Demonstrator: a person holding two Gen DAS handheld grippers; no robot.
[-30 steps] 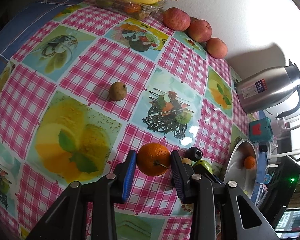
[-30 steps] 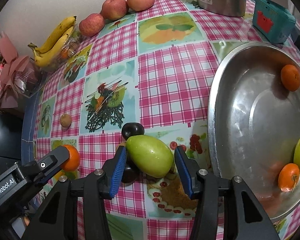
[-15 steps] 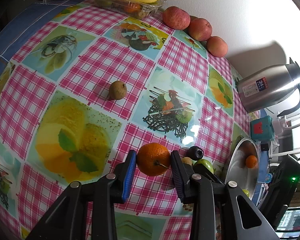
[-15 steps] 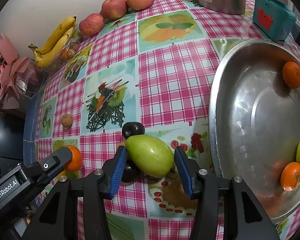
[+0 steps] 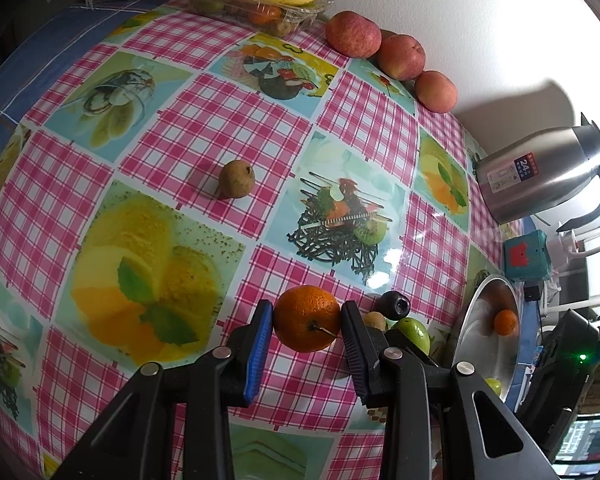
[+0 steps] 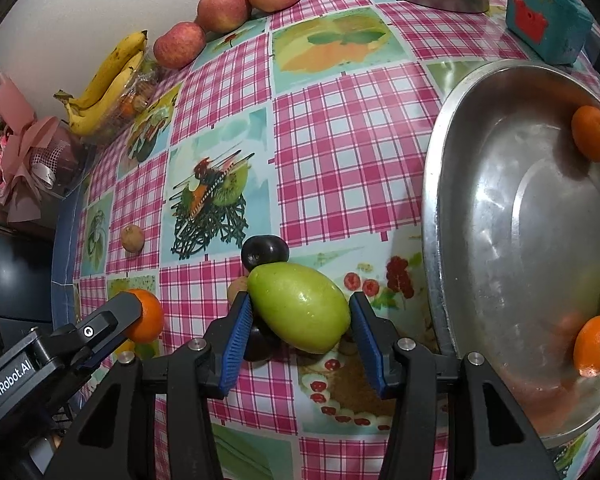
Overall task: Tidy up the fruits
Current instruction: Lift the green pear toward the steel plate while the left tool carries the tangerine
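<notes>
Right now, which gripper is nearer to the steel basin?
Right. The right gripper, shut on the green fruit, sits just beside the steel basin. The left gripper, shut on an orange, is farther off beyond it.

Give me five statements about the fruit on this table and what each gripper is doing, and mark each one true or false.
1. The left gripper has an orange between its jaws. True.
2. The right gripper is closed on a banana. False: it holds a green mango; the bananas lie far back by the wall.
3. The metal bowl holds no fruit. False: two small oranges lie in it, with a green fruit at the picture's edge.
4. Three apples sit in a row along the wall. True.
5. A small brown fruit lies alone on the tablecloth. True.
</notes>
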